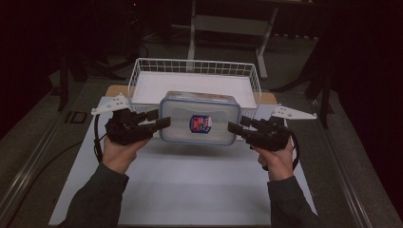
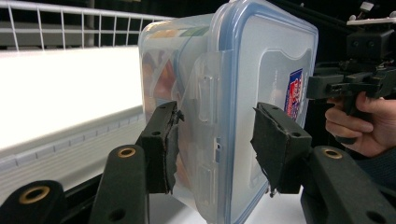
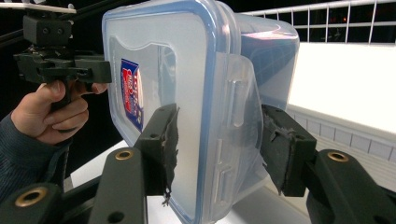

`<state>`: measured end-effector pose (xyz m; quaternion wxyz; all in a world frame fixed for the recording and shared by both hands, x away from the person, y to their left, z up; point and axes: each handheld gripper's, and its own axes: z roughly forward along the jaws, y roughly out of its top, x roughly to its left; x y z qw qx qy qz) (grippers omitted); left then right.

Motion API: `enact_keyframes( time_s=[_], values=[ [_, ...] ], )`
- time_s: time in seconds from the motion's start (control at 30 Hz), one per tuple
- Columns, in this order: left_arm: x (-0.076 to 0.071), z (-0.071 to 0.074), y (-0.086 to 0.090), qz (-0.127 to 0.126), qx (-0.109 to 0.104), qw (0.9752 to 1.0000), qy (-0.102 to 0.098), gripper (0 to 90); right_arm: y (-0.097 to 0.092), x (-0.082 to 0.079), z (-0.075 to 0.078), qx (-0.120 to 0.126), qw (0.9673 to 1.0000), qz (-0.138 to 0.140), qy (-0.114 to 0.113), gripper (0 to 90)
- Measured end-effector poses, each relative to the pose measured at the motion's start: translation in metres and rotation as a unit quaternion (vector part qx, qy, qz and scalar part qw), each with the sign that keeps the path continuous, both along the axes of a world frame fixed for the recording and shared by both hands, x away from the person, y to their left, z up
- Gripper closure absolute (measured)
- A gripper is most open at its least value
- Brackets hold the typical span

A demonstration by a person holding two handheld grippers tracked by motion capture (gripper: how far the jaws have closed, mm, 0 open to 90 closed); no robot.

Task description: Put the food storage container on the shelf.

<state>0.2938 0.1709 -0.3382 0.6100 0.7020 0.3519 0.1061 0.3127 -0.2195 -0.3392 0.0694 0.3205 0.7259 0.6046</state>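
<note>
Clear plastic container (image 1: 199,117) w/ blue-rimmed lid is held off the table btwn both grippers, just in front of the white wire basket (image 1: 142,71), at 12 o'clock from the person. Left gripper (image 1: 163,123) clamps its 9 o'clock end, right gripper (image 1: 234,127) the 3 o'clock end; both sets of jaws closed on the box over the side latches.

High view: lid faces up, red/blue sticker (image 1: 200,123) at centre, white mat (image 1: 190,185) on the table below, both forearms coming in from 6 o'clock. It can't show pad contact.

Left gripper view: container (image 2: 233,93) fills the frame, one pad on the lid face, other on the base side, latch flap (image 2: 205,98) btwn them; coloured contents visible thru the wall at 10 o'clock. Right gripper (image 2: 312,88) and its hand (image 2: 359,123) at 3 o'clock, basket (image 2: 70,28) at 10–11.

Right gripper view: same grip mirrored on the container (image 3: 187,70), pads squeezing lid and base; left gripper (image 3: 105,70) and its hand (image 3: 51,114) at 9 o'clock, basket wire (image 3: 336,18) at 1–2. Contents not readable here.
</note>
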Motion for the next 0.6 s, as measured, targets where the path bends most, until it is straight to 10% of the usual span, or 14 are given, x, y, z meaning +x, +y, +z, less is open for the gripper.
enact_keyframes(
  time_s=[0.6],
  values=[
    [0.019, 0.011, 0.007, 0.016, -0.012, 0.9998, -0.009, 51.2, 0.008, 0.027, 0.022, -0.013, 0.9998, 0.008, -0.015, 48.8]
  ],
)
